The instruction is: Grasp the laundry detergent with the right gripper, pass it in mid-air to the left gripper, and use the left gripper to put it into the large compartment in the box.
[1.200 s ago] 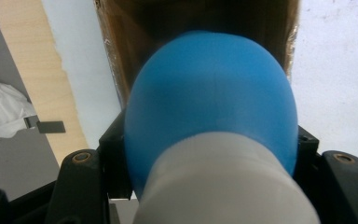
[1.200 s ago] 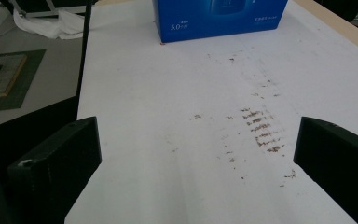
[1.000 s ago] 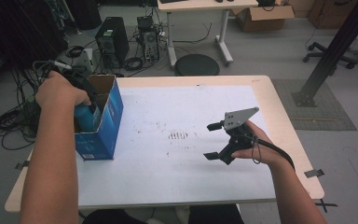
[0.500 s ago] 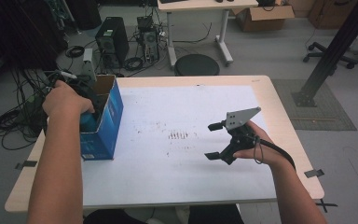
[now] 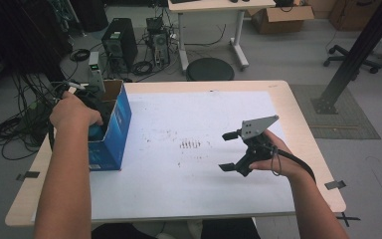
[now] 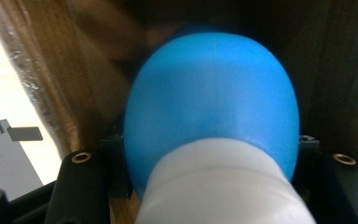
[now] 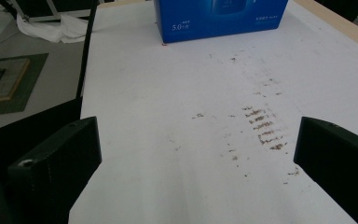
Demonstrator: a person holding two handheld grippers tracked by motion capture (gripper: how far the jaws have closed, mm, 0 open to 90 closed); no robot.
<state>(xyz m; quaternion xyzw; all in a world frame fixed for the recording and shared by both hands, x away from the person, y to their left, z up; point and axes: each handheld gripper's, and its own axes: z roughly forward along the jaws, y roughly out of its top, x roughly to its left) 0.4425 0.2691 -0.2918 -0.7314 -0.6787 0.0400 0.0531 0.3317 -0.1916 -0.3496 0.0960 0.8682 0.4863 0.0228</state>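
One blue-and-white object (image 6: 212, 116) (claw-held) inside blue box (image 5: 110, 134).

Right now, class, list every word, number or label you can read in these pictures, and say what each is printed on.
"5.0": white print on the blue box, right gripper view; the small characters after it are unreadable.
Other white print on that box: too small and blurred.
Marks on the white table cover: smudges, not writing.

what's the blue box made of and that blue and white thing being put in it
The blue open-topped box looks like cardboard: brown, dull inner walls and a printed, slightly glossy blue outside. The rounded blue-and-white object, clamped in the left gripper, seems smooth moulded plastic with a soft sheen and a faint seam; rubber is possible.
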